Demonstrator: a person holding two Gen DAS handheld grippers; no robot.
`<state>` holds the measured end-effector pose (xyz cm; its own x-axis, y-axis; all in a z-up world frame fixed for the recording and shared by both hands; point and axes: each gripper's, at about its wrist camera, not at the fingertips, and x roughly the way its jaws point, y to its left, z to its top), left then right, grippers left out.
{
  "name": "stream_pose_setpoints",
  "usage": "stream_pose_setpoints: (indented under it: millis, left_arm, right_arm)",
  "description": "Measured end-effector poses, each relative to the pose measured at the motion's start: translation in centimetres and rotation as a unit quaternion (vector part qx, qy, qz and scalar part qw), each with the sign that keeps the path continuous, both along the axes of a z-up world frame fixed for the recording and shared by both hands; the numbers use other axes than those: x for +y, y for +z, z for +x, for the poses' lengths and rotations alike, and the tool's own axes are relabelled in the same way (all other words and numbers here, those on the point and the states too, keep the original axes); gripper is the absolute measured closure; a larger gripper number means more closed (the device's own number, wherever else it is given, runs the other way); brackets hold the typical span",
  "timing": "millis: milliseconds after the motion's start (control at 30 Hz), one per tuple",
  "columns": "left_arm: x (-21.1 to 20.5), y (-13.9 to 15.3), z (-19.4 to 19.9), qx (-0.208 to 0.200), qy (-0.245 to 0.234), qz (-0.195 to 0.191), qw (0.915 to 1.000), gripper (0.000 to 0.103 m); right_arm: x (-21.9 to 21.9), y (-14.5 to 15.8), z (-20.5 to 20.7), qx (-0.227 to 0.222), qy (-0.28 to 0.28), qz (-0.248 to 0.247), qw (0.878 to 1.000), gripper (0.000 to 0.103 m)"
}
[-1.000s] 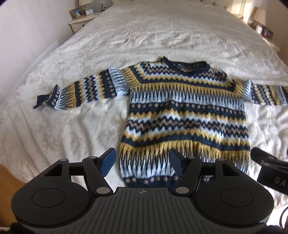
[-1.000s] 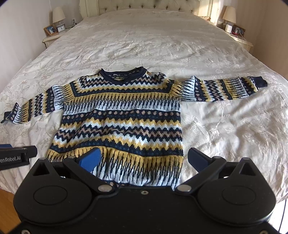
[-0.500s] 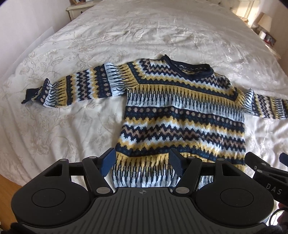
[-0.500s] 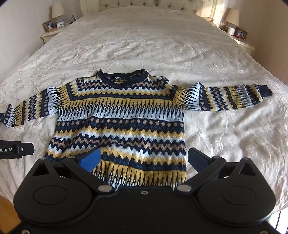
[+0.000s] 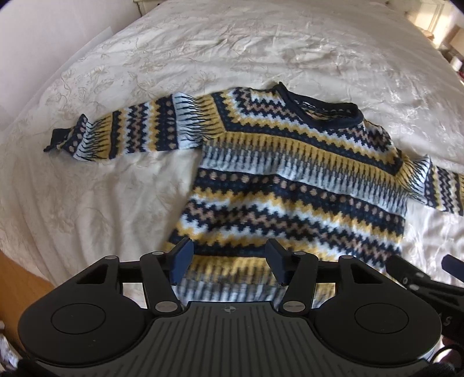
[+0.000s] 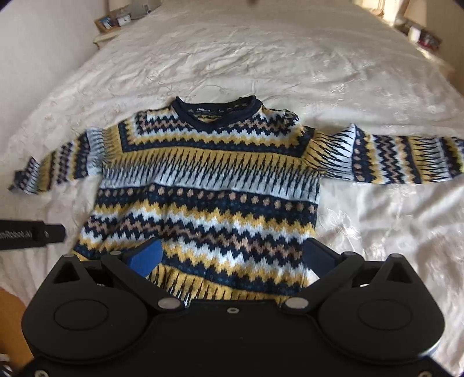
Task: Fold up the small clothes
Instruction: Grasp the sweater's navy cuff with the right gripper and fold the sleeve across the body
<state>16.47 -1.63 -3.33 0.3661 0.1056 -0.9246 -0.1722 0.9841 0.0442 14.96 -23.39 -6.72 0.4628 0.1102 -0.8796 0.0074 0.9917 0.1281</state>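
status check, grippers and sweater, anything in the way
Left gripper closing, nothing between its jaws; right gripper open, empty. Sweater flat on bed, sleeves spread, unfolded. Nothing in the way.

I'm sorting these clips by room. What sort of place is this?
Most likely a bedroom. The patterned sweater lies spread flat on a wide bed with a cream embroidered bedspread, and a bedside table with small framed items stands at the far left corner.

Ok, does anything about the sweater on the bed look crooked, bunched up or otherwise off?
Only a small thing: the sweater lies flat and face up on the bedspread with both sleeves spread, but the cuff of the sleeve at picture left is crumpled and curled instead of lying flat. Nothing looks damaged or spilled.
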Motion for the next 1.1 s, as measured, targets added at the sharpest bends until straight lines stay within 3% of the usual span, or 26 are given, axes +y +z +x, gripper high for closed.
stream_pose_setpoints:
  millis: [100,233,300,500,567,767,1100]
  left_arm:
    - [-1.9,0.3,0.6,-0.003,0.014,0.003,0.9999,0.049]
    - [-4.5,0.8,1.6,-0.005,0.031,0.006,0.9995,0.049]
    - [-5.8,0.9,2.2,0.000,0.037,0.001,0.9993,0.049]
    - [-9.6,1.1,3.1,0.001,0.040,0.010,0.9992,0.049]
    - [-10.7,1.3,3.4,0.001,0.038,0.015,0.9992,0.049]
    - [-13.8,1.6,4.7,-0.004,0.024,0.032,0.9992,0.049]
    - [-16.6,1.4,5.8,0.006,-0.003,0.055,0.9985,0.049]
  right_arm:
    - [-3.3,-0.3,1.3,-0.007,-0.007,0.021,1.000,0.001]
    - [-9.0,-0.9,3.3,-0.026,-0.030,0.010,0.999,0.005]
    - [-12.8,-1.4,4.4,-0.032,-0.050,0.011,0.998,0.012]
    - [-25.8,-2.6,7.2,-0.034,-0.150,0.017,0.988,0.020]
    - [-29.9,-2.8,8.0,-0.035,-0.181,0.007,0.983,0.027]
    - [-39.0,-3.6,8.8,-0.042,-0.273,-0.012,0.961,0.028]
    - [-45.6,-8.5,9.3,-0.014,-0.366,0.079,0.927,0.041]
